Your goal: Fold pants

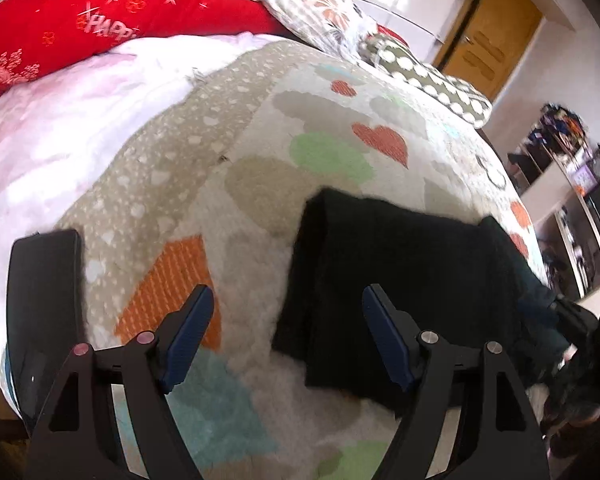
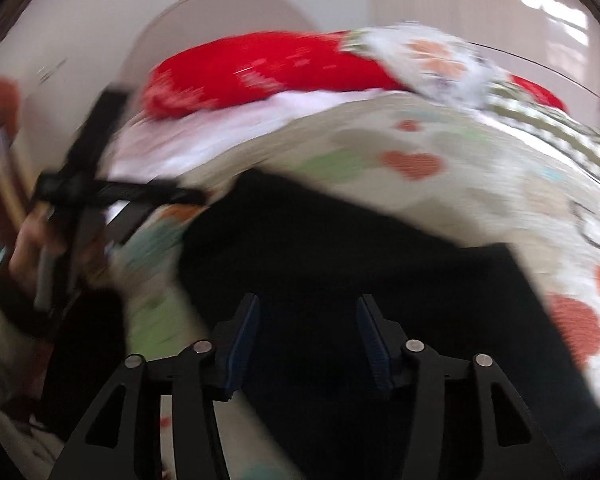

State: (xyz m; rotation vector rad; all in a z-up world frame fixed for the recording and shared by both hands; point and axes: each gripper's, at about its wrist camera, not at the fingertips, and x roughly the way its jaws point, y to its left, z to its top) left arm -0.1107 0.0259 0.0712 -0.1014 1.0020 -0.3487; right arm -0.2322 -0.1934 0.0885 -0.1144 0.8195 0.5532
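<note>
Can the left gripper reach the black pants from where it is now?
Probably yes. The left gripper is open above the blanket, and nothing lies between it and the pants just to its right.

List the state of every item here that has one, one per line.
Black pants: folded, flat on the blanket.
Left gripper: open, empty, above the blanket.
Right gripper: open, empty, over the pants.
Heart-print blanket: spread out.
Wooden door: shut.
Black phone: screen dark.
</note>
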